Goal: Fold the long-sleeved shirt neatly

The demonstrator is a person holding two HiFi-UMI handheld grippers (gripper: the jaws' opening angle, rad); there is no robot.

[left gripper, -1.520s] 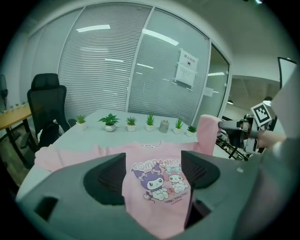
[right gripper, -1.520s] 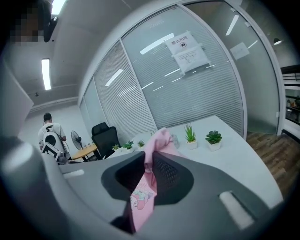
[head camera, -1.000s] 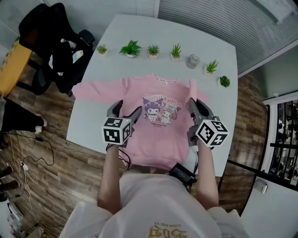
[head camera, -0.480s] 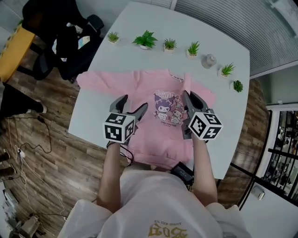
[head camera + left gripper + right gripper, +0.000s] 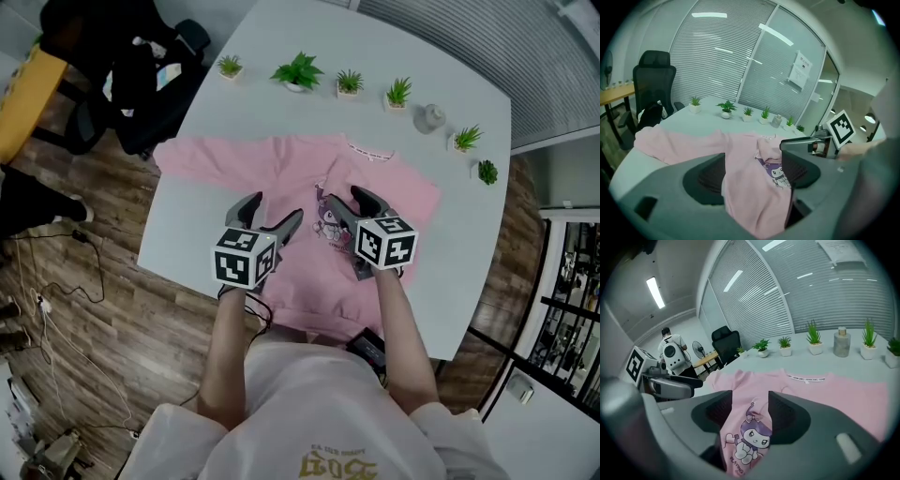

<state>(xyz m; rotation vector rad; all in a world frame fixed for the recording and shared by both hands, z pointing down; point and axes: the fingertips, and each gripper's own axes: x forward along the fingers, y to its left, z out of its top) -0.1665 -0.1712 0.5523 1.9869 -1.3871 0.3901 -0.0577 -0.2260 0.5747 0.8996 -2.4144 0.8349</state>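
**Student:** Reading left to right, what is shown?

**Tutor:** The left sleeve (image 5: 197, 157) lies spread toward the table (image 5: 187, 225) edge. The left gripper (image 5: 272, 212) hangs over the pink shirt (image 5: 281, 164) with its jaws apart. The right gripper (image 5: 342, 197) stands over the printed chest; its jaws have just opened and clamp nothing.

**Student:** What could go wrong?

**Tutor:** A low jaw could probably drag the cloth and ruck the fold.

**Student:** And what is unclear?

**Tutor:** The person's arms cover part of the hem, and how the right sleeve lies is hard to make out.

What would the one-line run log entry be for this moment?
shirt: flat on table, print up | left gripper: open over shirt, empty | right gripper: fingers just opened over print, nothing gripped
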